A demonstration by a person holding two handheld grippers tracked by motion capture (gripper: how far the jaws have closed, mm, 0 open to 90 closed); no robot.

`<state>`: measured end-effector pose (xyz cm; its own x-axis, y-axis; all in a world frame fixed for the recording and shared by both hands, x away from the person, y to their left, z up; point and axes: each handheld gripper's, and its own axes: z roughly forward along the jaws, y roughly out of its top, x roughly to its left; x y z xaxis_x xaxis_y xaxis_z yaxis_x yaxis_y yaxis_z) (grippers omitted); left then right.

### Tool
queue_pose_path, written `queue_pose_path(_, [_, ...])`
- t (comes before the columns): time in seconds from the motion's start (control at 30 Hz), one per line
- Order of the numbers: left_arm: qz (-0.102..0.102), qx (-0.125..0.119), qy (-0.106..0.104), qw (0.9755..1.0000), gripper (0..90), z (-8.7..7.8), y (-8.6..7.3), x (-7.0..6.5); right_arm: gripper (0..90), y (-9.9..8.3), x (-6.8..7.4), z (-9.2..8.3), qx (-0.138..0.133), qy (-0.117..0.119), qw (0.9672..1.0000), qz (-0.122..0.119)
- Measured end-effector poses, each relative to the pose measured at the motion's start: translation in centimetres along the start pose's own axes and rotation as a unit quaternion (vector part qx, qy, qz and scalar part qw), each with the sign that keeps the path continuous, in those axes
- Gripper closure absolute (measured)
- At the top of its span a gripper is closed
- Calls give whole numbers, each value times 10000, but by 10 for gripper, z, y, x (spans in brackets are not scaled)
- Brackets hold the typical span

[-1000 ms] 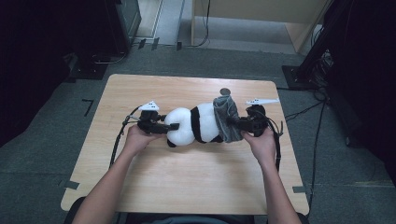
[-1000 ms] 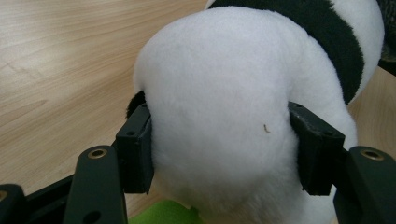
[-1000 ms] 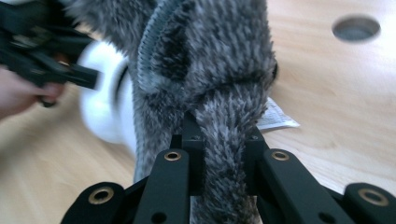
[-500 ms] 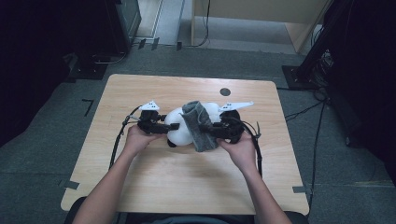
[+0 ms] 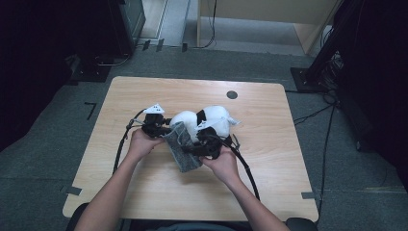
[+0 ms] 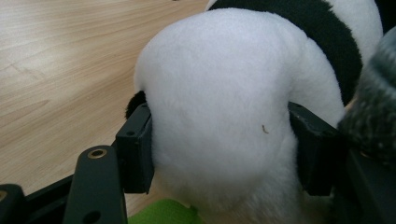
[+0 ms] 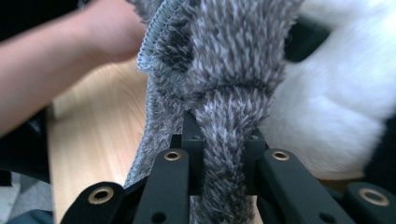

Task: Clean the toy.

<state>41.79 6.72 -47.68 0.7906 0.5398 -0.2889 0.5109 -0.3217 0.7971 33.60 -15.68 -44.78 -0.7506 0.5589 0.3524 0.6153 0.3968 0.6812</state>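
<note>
A black-and-white panda plush [image 5: 211, 120] lies on its side on the wooden table [image 5: 269, 183]. My left gripper [image 5: 166, 129] is shut on its white head [image 6: 219, 107], one pad pressing into each side; in the left gripper view the gripper [image 6: 224, 144] has the plush bulging between its jaws. My right gripper [image 5: 197, 147] is shut on a fuzzy grey knitted cloth [image 5: 182, 147], just in front of the plush and close to the left hand. In the right gripper view the gripper [image 7: 223, 140] pinches a fold of the cloth [image 7: 224, 70], with the plush [image 7: 341, 112] to the right.
A small dark round spot [image 5: 232, 95] marks the table's far side. Black cables [image 5: 248, 168] trail from both grippers toward the front edge. Dark stands and equipment [image 5: 337, 43] surround the table on the floor. A bit of green [image 6: 163, 215] shows under the plush.
My right gripper has carried the grey cloth leftward from the plush's right end to near the left hand, and slightly lower. The left gripper has kept still on the head.
</note>
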Motion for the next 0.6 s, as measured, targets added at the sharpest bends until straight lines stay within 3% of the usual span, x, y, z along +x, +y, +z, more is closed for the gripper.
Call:
queue_pose_path(0.1, [85, 35, 21, 10000, 354, 0, -1, 0, 784, -7, -11, 11, 157, -314, 9994, -65])
queue_pose_path(0.17, [111, 54, 33, 9999, 358, -1, -1, -1, 783, -14, -22, 9, 83, -209, 9997, 92])
queue_pose_path(0.23, [97, 51, 41, 9999, 361, 0, -1, -1, 783, -17, -26, 5, 92, -254, 9996, 115])
queue_pose_path(0.5, [86, 65, -10, 9999, 371, -1, -1, 1, 781, -23, -36, -23, 59, -670, 9977, 76])
queue_pose_path(0.6, [56, 72, -53, 9999, 373, -1, -1, 2, 781, -26, -44, -38, -73, -733, 9970, 242])
